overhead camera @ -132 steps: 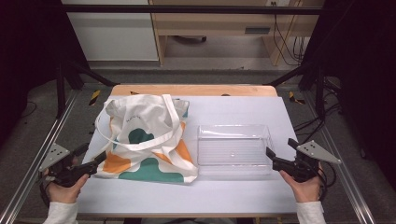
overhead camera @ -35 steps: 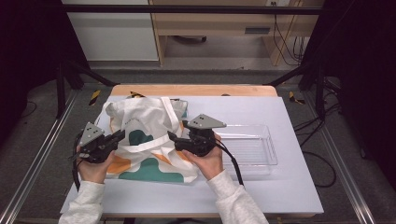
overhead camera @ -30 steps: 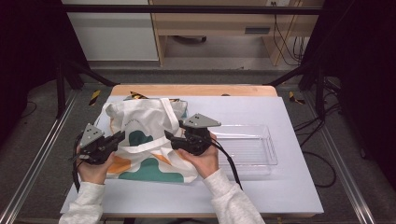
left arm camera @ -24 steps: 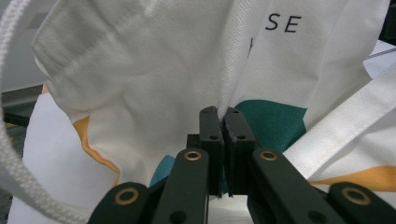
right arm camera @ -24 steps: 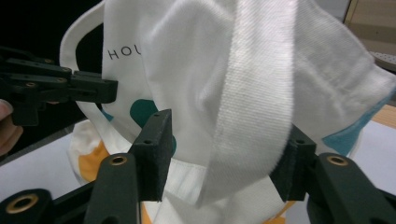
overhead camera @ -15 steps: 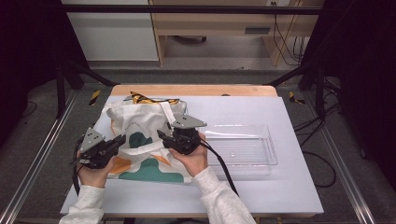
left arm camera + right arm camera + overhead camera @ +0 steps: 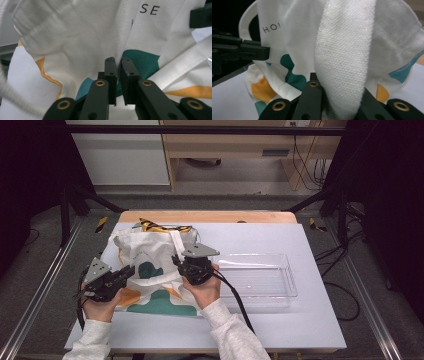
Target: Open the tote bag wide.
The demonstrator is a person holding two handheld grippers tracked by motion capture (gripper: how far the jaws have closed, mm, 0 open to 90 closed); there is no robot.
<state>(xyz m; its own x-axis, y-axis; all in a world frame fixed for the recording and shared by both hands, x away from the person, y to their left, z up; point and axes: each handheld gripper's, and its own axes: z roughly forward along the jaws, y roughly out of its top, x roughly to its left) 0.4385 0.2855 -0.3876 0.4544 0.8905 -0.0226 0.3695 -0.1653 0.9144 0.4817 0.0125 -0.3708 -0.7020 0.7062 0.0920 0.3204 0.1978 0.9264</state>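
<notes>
Both grippers' jaws pinch the tote bag [image 7: 150, 270]: left its cloth, right, just closed, its strap.

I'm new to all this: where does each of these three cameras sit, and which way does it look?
High view: above the table's near side, looking forward and down; forearms, left gripper, right gripper.
Left gripper view: rides that gripper, looks along its jaws pinching the tote bag.
Right gripper view: along its jaws, clamped on the bag's strap.
All share the bag.
</notes>
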